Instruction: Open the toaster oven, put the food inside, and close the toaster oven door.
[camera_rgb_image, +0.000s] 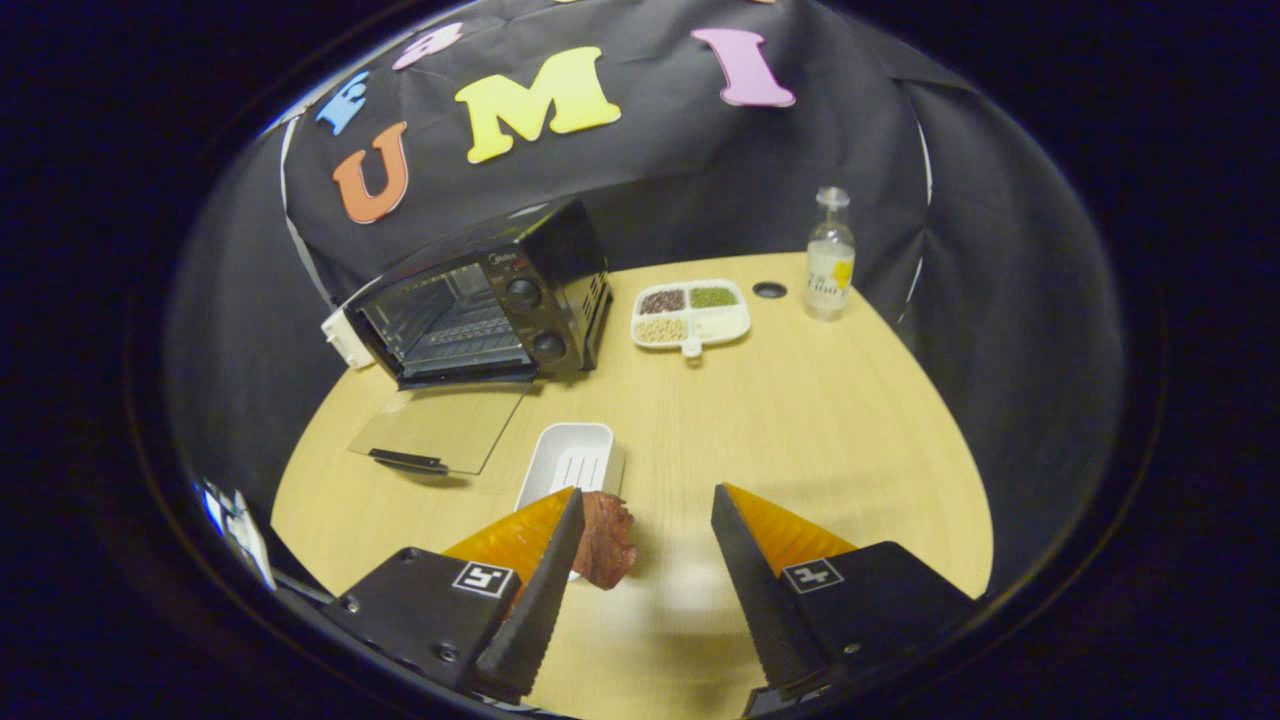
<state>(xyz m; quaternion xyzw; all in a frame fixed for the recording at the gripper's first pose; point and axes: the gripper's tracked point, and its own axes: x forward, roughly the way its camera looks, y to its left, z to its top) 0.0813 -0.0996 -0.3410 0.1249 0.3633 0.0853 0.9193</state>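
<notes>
Food (606, 540), a dark reddish lump, is sitting low in the frame touching my left finger (545, 570); my gripper (645, 510) is gaping wide, gripping nothing. Above it a white dish (575, 455) is lying. Toaster oven (480, 305), upper left, is standing with door (440, 428) already dropped; loading and closing are remaining.

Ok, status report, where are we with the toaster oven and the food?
Tool open, holding nothing. Meat on table against one finger. Toaster oven door down flat, open. White dish just ahead, beside the path.
</notes>
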